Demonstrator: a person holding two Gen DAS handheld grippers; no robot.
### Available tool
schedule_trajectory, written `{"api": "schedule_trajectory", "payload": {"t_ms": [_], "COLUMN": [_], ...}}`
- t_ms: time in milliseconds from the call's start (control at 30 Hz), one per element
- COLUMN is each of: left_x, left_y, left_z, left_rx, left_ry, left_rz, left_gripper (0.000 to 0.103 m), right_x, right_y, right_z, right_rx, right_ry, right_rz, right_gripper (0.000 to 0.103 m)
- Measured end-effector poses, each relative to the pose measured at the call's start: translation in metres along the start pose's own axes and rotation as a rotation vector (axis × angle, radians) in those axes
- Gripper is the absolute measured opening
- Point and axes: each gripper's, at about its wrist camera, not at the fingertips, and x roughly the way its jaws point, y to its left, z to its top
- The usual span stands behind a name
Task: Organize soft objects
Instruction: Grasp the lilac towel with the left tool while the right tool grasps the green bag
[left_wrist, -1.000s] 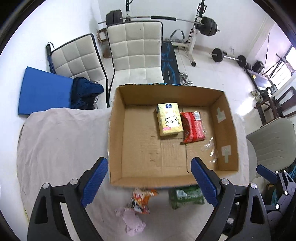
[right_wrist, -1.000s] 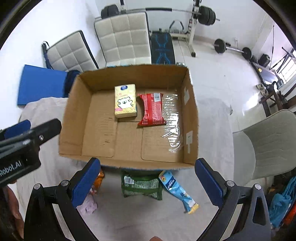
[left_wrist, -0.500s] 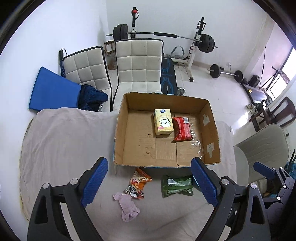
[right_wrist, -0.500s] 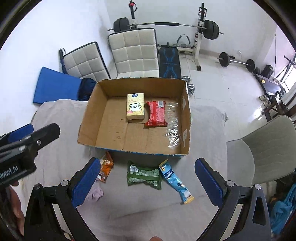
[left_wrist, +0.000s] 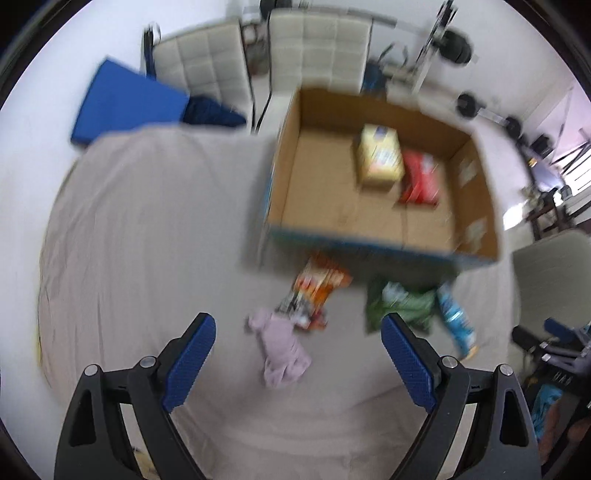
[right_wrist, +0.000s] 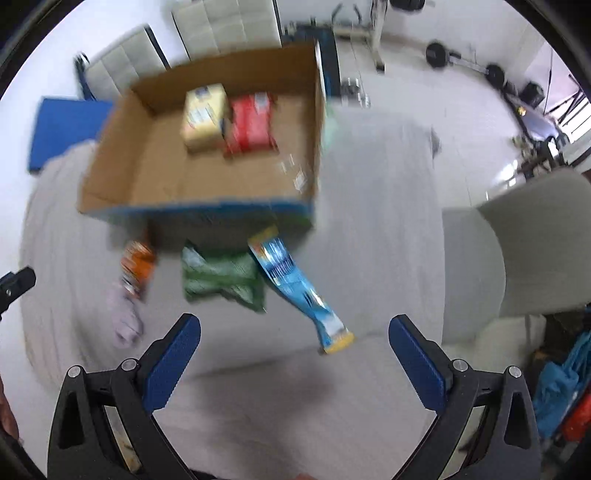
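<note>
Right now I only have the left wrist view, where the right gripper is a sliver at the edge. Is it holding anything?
Observer: No. The right gripper is open, with nothing between its fingers.
Operator: What lies closest ahead of it?
Observer: The blue packet, flat on the cloth, with its yellow end pointing toward the gripper.
Operator: And beside that?
Observer: The green packet, just to its left.

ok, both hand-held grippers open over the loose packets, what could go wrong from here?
1. The orange snack packet overlaps the lilac cloth; the left hand-held gripper may pinch both.
2. The long blue packet touches the green packet; the right hand-held gripper could drag both.
3. Both views are motion-blurred, so aim may be off.
</note>
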Motion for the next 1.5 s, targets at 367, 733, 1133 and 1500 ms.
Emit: {"api": "schedule_trajectory", "payload": {"t_ms": [367,733,1133,1500], "left_x": [0.105,0.115,0.127,0.173], "left_y": [0.034,0.055,0.071,0.06], "left_z": [-0.04,-0.062,-0.073,-0.056], "left_rx": [-0.075,-0.146,-0.185,-0.139], "left_ry": [0.249,0.274,0.292,0.37], "left_rz": [0.058,0.061,0.036,0.021], "left_gripper": [0.092,0.092,0.092,0.092], "right_x": [0.077,0.152,0.163,0.159], "right_y": [0.044,0.149,0.109,0.135], "right_z": [-0.01,-0.005,0.005,-0.002], "right_rx": [-0.208,-0.798,-0.224,-0.367], "right_ry": [0.121,0.161,0.501,0.359], "right_rz": [0.005,-0.249,0.04,0.052], "right_gripper": [0.103,0.081,0.048,0.063]}}
